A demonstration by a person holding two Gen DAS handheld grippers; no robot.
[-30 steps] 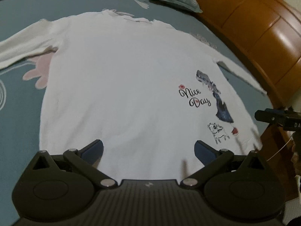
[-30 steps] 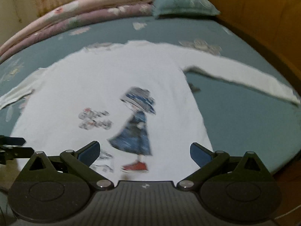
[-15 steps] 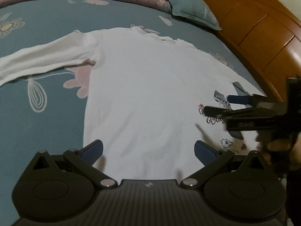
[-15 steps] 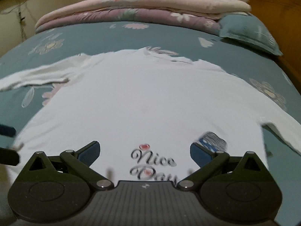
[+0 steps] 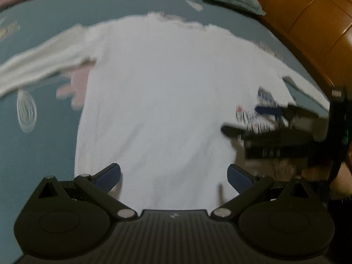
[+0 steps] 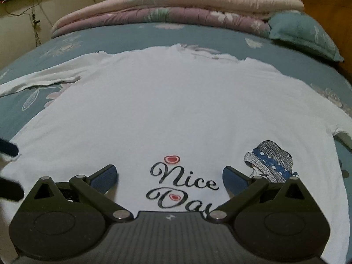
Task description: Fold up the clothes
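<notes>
A white long-sleeved shirt (image 5: 167,92) (image 6: 171,110) lies spread flat on the bed, both sleeves stretched out sideways. It carries a "Nice Day" print (image 6: 180,187) and a drawing of a girl in a hat (image 6: 269,160) near its hem. My left gripper (image 5: 173,176) hovers open above the hem with nothing between its fingers. My right gripper (image 6: 168,179) is open too, low over the lettering. In the left wrist view the right gripper (image 5: 248,121) shows blurred at the right, over the print. The left gripper's fingertips (image 6: 8,149) peek in at the left edge of the right wrist view.
The shirt rests on a teal flowered bedsheet (image 5: 39,149) (image 6: 286,70). Folded quilts (image 6: 176,8) and a teal pillow (image 6: 303,35) lie at the far side. A wooden headboard (image 5: 308,22) runs along the right.
The right gripper swung left from the girl print to face the lettering and came to rest. The left view shifted slightly and is blurred, with the right gripper deeper in it.
</notes>
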